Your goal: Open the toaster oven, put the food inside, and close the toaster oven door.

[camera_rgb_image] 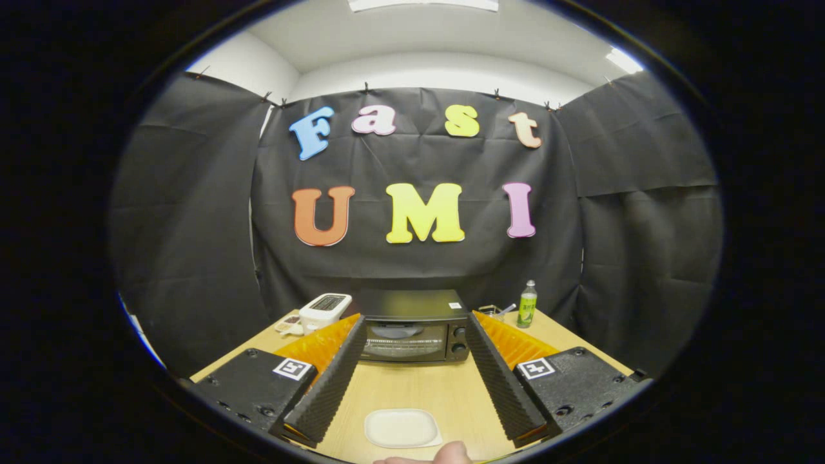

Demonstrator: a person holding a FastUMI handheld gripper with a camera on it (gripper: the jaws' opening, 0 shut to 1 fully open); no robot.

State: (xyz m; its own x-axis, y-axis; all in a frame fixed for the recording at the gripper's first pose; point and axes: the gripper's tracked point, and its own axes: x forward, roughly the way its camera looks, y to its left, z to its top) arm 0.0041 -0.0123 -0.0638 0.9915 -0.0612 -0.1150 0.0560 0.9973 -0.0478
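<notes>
Beyond the released, empty jaws, the closed toaster oven (412,334) stands on the desk (419,386); white plate (401,428) between them.

Black cloth (412,258) hangs pinned across the back and both sides of the booth, creased in broad folds, and it drops behind the far edge of a light wooden bench (419,386). Above the cloth, white walls (245,64) meet a white ceiling (419,38), where a bright light panel (422,5) sits overhead and a second one (624,61) glows off to the right
</notes>
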